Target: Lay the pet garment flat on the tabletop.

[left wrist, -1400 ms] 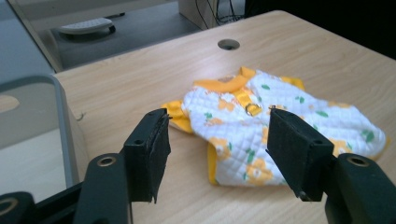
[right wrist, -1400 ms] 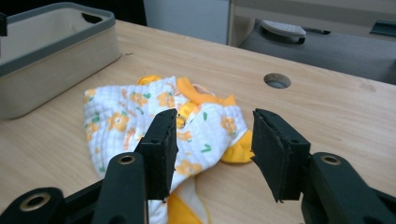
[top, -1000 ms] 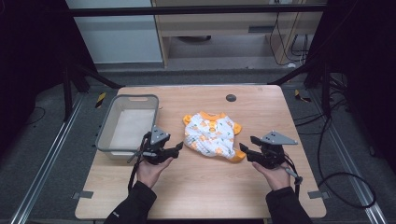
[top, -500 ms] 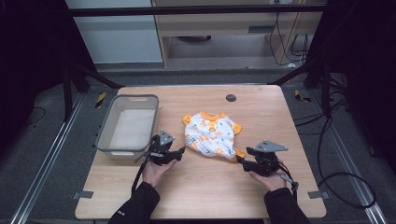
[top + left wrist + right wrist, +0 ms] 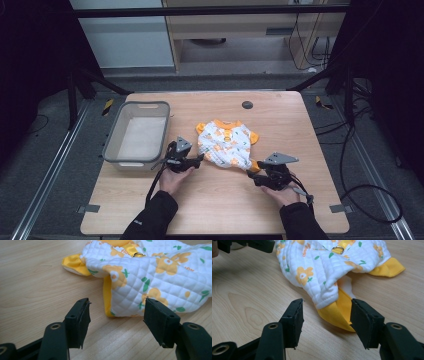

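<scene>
A small quilted white garment (image 5: 225,143) with orange flowers, green leaves and yellow trim lies flat on the wooden table (image 5: 300,125). My left gripper (image 5: 198,161) sits low at its near-left corner, jaws open, the garment's hem (image 5: 130,302) just ahead of the gap. My right gripper (image 5: 254,176) is low at the near-right corner, open, with the yellow cuff (image 5: 337,312) lying between its spread jaws; the pads (image 5: 295,317) do not press it. A metal ring (image 5: 337,250) shows on the garment's front.
A grey plastic bin (image 5: 137,132) stands at the table's left, just left of my left gripper. A dark round grommet (image 5: 246,104) sits near the far edge. Bare wood lies in front of the garment, toward the person's sleeves (image 5: 155,220).
Both grippers have come down toward the tabletop and closed in on the garment's near corners. The garment has not moved.
</scene>
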A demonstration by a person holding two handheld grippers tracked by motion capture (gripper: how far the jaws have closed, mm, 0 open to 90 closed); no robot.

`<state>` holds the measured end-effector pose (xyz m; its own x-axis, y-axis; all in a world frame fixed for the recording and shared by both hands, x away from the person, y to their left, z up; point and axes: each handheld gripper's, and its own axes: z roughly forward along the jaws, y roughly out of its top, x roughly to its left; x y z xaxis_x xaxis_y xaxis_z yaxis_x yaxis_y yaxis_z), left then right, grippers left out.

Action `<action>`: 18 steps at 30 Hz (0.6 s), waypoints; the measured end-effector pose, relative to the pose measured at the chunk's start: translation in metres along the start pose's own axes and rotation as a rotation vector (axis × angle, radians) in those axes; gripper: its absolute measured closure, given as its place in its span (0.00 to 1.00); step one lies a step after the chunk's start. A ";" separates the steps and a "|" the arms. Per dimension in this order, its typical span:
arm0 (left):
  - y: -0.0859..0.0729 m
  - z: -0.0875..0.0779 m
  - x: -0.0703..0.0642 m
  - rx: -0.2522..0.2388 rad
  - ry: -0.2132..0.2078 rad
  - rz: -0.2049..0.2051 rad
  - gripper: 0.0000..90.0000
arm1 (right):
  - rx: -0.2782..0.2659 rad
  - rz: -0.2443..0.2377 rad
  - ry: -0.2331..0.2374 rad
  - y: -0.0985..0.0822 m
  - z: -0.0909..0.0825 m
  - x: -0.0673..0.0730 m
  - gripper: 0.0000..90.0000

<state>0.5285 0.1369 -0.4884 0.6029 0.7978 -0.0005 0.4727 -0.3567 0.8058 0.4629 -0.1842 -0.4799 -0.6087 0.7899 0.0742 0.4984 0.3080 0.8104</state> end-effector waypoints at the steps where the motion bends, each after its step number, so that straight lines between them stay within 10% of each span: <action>1: -0.001 0.004 -0.001 0.004 -0.002 -0.004 0.41 | 0.006 0.001 -0.003 0.000 0.002 0.000 0.50; 18: 0.000 0.007 -0.002 0.027 -0.065 -0.028 0.97 | 0.103 0.003 0.022 -0.003 0.015 -0.003 0.93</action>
<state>0.5319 0.1319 -0.4921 0.6291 0.7749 -0.0621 0.5069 -0.3483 0.7885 0.4722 -0.1797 -0.4911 -0.6196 0.7797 0.0901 0.5604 0.3591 0.7463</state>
